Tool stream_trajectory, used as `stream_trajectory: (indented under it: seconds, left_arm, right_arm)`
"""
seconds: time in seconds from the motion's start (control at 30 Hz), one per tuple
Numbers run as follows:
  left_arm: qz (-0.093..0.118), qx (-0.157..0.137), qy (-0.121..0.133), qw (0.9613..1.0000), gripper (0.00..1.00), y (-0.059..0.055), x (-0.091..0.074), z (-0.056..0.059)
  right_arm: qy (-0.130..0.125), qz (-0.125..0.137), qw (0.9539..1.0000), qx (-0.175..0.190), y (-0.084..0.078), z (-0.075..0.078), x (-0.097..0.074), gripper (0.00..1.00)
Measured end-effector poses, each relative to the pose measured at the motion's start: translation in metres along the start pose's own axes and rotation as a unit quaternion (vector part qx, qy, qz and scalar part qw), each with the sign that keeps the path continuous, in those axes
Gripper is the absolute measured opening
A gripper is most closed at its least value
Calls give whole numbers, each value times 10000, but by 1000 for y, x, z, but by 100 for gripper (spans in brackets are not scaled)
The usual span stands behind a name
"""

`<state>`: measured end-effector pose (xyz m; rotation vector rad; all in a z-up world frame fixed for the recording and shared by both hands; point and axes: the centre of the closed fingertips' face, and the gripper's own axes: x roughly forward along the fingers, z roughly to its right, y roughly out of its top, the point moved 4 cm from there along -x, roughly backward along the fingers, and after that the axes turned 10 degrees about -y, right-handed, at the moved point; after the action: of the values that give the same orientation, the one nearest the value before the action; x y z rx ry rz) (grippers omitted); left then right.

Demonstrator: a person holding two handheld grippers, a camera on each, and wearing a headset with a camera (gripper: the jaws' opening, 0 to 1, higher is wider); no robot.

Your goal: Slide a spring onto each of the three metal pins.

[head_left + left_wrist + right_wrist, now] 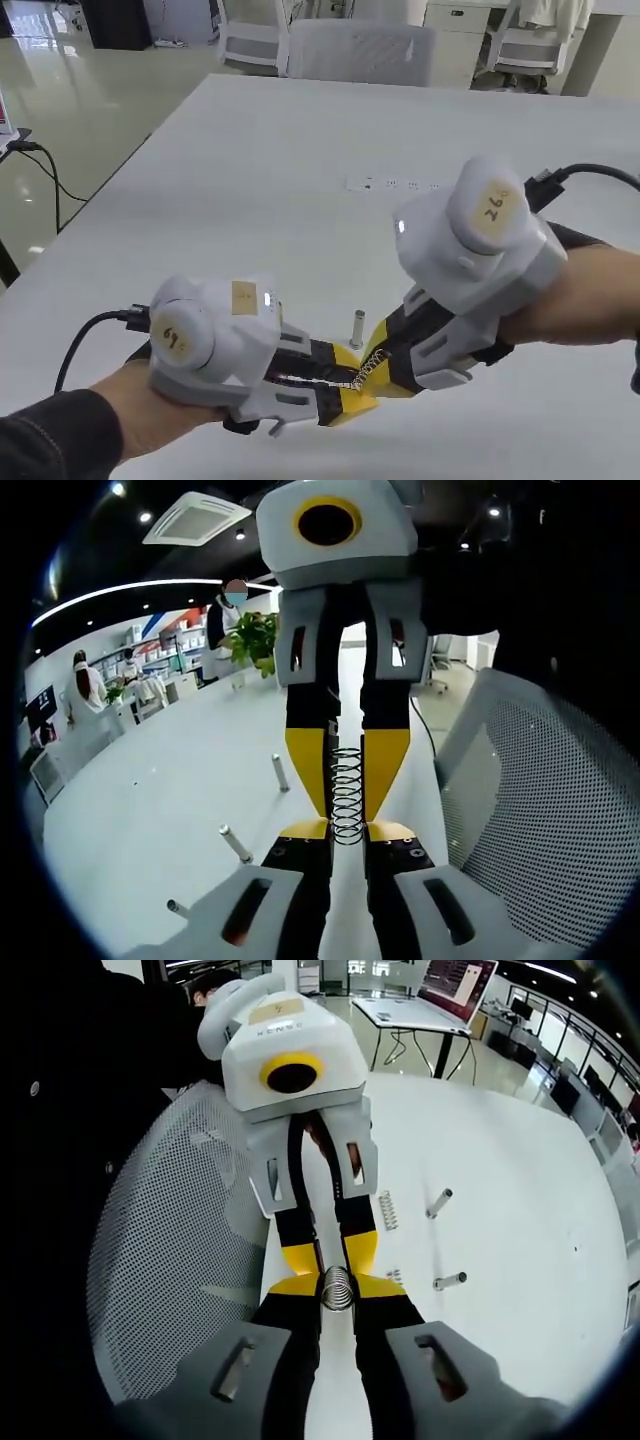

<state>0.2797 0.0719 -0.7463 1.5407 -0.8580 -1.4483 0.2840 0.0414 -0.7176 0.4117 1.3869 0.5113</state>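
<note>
Status: 0 of 3 pins loaded, judging by what shows.

Left tool (347, 832): jaws closed down to about the width of a coil, with the near end of one spring (347, 795) seated between the tips.
Right tool (337, 1295): tip to tip with the left tool, jaws likewise narrowed, flanking the same spring on both sides. In the right gripper view the coil sits end-on between its tips.
Both tools appear to pinch the spring. I cannot tell which carries it. It reads as a hand-over or a re-grip in the air, clear of the worktop (300, 180).

Pins, from the left gripper view: all three lie to the left of the left tool's jaws. One (281, 773) is just beside the meeting tips, the second (236, 844) nearer the tool body, and the third (177, 908) nearest of all. All three shafts look bare. In the head view one pin stands upright just beyond the joined tips.

A spare spring (387, 1210) lies on the worktop to the right of the right tool's jaws, beside the pins. A further small coil may lie close to the right tool's tips, but it is too small to be sure.

Left to do (judgement): settle the held spring in one tool, align its bore with the nearest pin and slide it on, then repeat for the other two pins.
</note>
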Motion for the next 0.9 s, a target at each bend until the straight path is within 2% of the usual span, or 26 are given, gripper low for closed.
stream_trajectory:
  seconds: [0.33,0.7,0.9]
  left_arm:
    - [28,-133,83,9999,12,-2,-6,-5]
    - [96,-331,236,9991,23,-7,-17,-11]
    - [117,-525,363,9979,29,-16,-27,-13]
  right_arm:
    - [-107,-44,9999,51,-2,9,-5,13]
    - [-289,-260,9991,167,-20,20,-10,13]
    - [-367,-348,9984,248,-29,24,-14,13]
